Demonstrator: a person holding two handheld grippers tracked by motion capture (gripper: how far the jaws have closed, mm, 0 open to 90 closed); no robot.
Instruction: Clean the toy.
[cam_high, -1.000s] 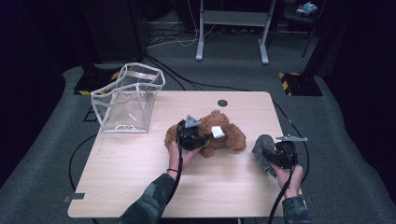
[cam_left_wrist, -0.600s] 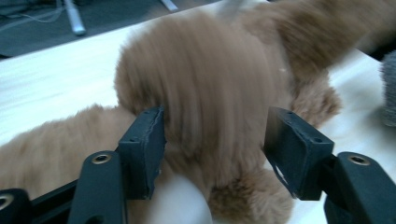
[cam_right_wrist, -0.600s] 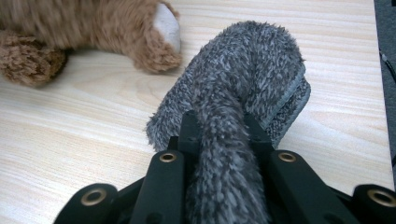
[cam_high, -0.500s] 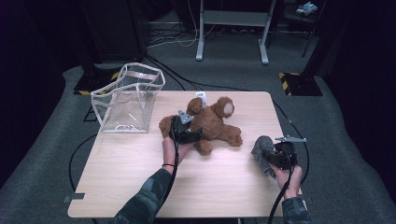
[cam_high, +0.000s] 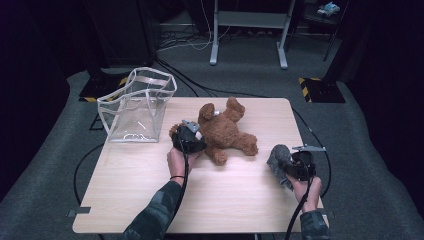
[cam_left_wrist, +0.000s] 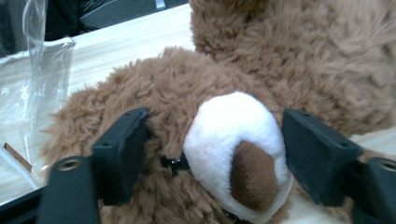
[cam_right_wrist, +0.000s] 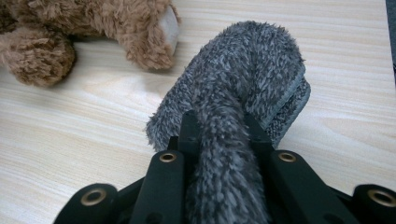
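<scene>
- Left gripper (cam_high: 186, 134): jaws have just been opening; they stand apart on either side of the brown plush teddy bear's (cam_high: 225, 131) white muzzle, pads clear of it.
- Bear lies mid-table on the light wooden table (cam_high: 150, 190), just beside the clear plastic bag (cam_high: 137, 105).
- Right gripper (cam_high: 295, 165): clamped on a grey fluffy cloth (cam_right_wrist: 243, 93) near the right edge.

Bear head: the left gripper (cam_high: 188, 137) is covering the teddy bear (cam_high: 227, 131) head in the high view.
Cloth end: the grey cloth (cam_right_wrist: 243, 93) is disappearing between the right gripper (cam_right_wrist: 219, 126) pads.
</scene>
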